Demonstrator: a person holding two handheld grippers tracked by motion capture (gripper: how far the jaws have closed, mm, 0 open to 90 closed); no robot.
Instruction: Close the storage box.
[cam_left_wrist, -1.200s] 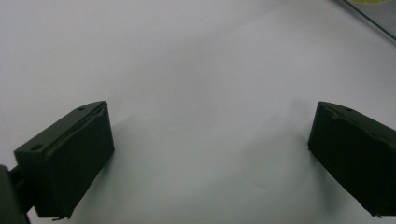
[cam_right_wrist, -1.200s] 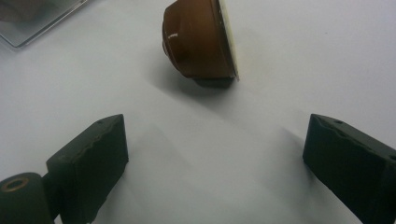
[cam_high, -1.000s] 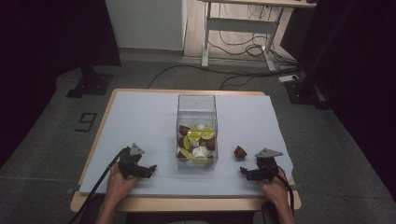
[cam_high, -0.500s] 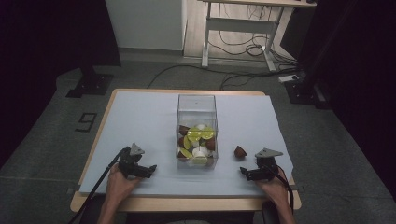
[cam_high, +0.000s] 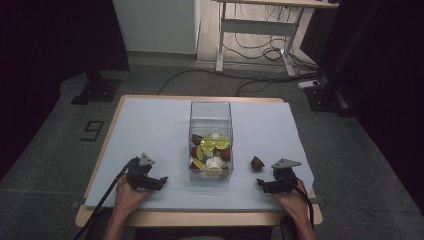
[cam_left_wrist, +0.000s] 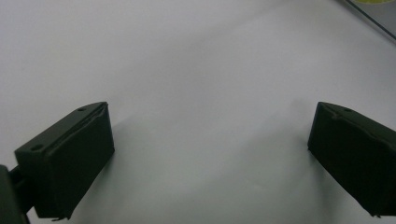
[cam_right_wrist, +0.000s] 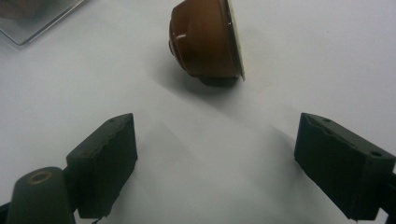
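Note:
A clear plastic box (cam_high: 210, 116) stands in the middle of the table, holding several yellow, brown and white coffee capsules (cam_high: 212, 150). One brown capsule (cam_high: 257, 162) (cam_right_wrist: 208, 39) lies on its side to the right of the box. My right gripper (cam_high: 260, 185) (cam_right_wrist: 215, 154) rests on the table just in front of that capsule, jaws wide open with nothing between them. My left gripper (cam_high: 163, 181) (cam_left_wrist: 210, 154) lies near the front left of the box, also open over bare white surface.
The white table cover (cam_high: 150, 130) stretches wide on both sides of the box. A corner of the box (cam_left_wrist: 373, 14) shows at the top right of the left gripper view. Desk legs and cables (cam_high: 250, 50) lie on the floor beyond the table.

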